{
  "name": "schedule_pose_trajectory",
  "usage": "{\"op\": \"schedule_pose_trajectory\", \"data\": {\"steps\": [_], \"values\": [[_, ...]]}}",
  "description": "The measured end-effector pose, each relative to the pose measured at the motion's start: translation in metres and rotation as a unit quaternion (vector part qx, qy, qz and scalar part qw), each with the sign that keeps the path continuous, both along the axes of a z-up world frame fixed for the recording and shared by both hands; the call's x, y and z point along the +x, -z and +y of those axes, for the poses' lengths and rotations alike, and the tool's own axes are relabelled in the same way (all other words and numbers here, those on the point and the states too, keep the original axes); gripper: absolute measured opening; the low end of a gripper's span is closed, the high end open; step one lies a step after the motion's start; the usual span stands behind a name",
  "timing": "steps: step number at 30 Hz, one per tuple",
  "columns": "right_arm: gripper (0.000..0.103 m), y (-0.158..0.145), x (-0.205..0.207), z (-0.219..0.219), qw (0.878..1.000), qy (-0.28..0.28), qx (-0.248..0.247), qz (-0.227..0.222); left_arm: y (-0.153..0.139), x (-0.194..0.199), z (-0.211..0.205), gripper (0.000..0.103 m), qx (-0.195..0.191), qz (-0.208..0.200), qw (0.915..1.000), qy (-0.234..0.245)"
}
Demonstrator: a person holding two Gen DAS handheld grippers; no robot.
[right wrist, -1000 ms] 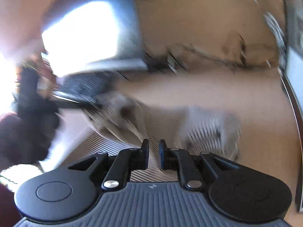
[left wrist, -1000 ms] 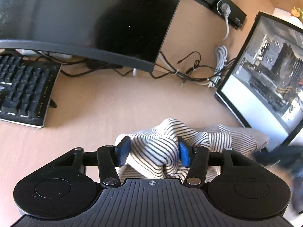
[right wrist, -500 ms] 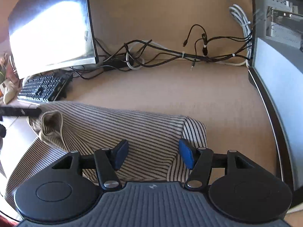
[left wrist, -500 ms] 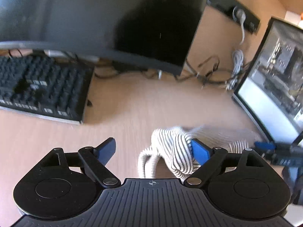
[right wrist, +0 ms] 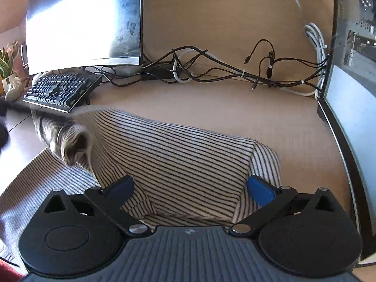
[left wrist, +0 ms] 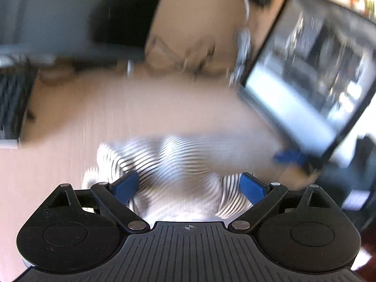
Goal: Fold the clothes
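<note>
While both your tools sit over the desk (right wrist: pixel 223 108), neither has cloth pinched. Your left gripper (left wrist: pixel 189 185) is spread wide, blue pads apart, nothing held; that view is motion-blurred. Your right gripper (right wrist: pixel 190 186) is also spread wide, empty, one blue pad (right wrist: pixel 260 190) either side of the fabric below it.

The striped garment (right wrist: pixel 178 159) is soft knit, cream with thin dark stripes. It lies bunched on the desk's near edge, a folded slab with a rounded corner toward the right side. A rumpled, blurred lump of it rises at the left end, near the keyboard (right wrist: pixel 61 88). In the left wrist view the same cloth (left wrist: pixel 178 155) shows as wavy stripes directly between and beyond the pads.

Desk surface is smooth, tan, wood-look. Black keyboard has blocky keys, sits at the left edge. A glossy curved monitor (right wrist: pixel 80 23) stands behind it. Tangled black and white cables (right wrist: pixel 235 70) run along the back edge. Second monitor (right wrist: pixel 352 108), flat with a dark frame, stands at the right edge.
</note>
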State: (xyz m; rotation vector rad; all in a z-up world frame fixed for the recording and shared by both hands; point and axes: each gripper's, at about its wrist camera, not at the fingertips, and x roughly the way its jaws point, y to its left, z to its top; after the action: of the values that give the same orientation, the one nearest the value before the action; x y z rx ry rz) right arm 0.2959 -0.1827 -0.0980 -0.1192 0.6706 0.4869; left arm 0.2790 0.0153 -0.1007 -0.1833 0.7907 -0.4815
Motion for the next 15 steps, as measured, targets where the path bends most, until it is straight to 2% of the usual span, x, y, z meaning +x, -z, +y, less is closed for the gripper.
{"op": "schedule_pose_trajectory", "data": {"steps": [2,6,10,12,15], "values": [[0.103,-0.007,-0.003,-0.007,1.0,0.003,0.007,0.001,0.008,-0.01,0.001,0.096,0.012,-0.017,0.9997,0.014],[0.103,-0.037,-0.004,-0.024,0.996,0.014,0.079,-0.028,0.005,-0.004,0.007,0.097,0.006,-0.01,0.9998,0.014],[0.103,-0.062,-0.001,-0.034,0.987,0.016,0.151,-0.051,0.003,0.0,0.006,0.101,0.004,-0.009,0.9998,0.017],[0.103,-0.056,0.008,-0.027,0.987,0.011,0.157,-0.031,0.003,0.0,0.005,0.101,0.014,-0.013,0.9995,0.026],[0.103,-0.018,0.015,-0.016,0.995,0.015,0.101,0.014,0.002,0.0,0.009,0.101,0.025,-0.016,0.9987,0.041]]}}
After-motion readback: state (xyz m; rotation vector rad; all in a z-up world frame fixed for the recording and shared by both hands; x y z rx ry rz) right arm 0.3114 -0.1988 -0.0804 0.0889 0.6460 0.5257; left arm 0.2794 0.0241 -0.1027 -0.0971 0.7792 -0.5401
